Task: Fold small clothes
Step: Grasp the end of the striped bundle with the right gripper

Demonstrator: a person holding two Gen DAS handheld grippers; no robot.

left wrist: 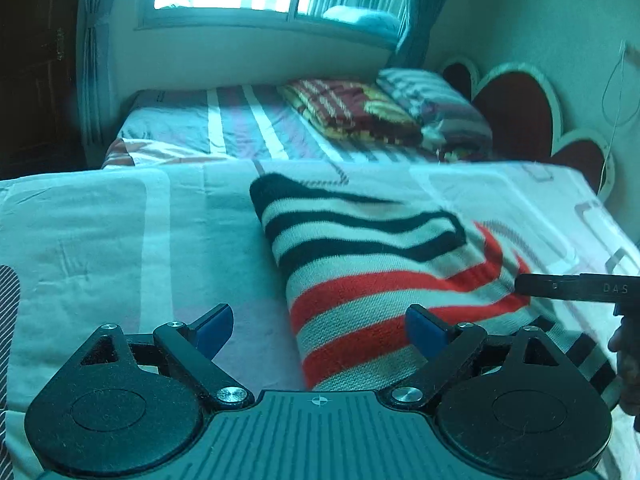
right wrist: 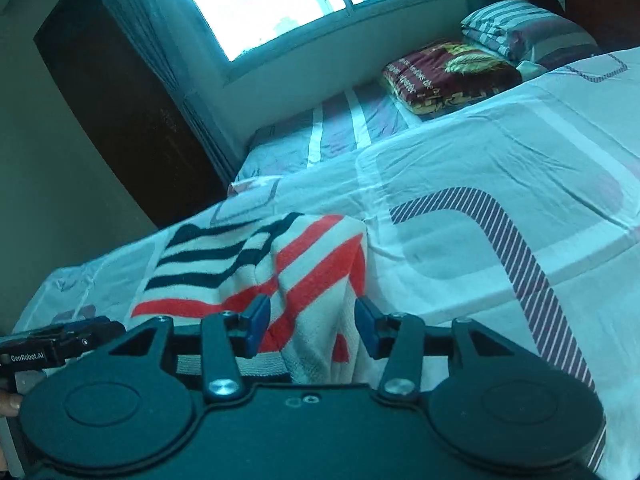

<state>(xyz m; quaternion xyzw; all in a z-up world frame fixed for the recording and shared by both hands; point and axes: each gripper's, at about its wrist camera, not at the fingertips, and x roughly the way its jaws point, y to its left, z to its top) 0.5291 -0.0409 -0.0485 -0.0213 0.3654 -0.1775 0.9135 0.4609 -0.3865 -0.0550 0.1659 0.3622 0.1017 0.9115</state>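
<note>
Lying folded on the bed (left wrist: 100,232), the striped sweater (left wrist: 380,264) sits just ahead of the left hand-held gripper (left wrist: 320,328), whose jaws stand wide apart and empty; the sweater's near edge runs past its right finger. In the right wrist view, a raised fold of the sweater (right wrist: 312,280) sits between the fingers of the right hand-held gripper (right wrist: 310,330), which are parted and do not press the cloth.
</note>
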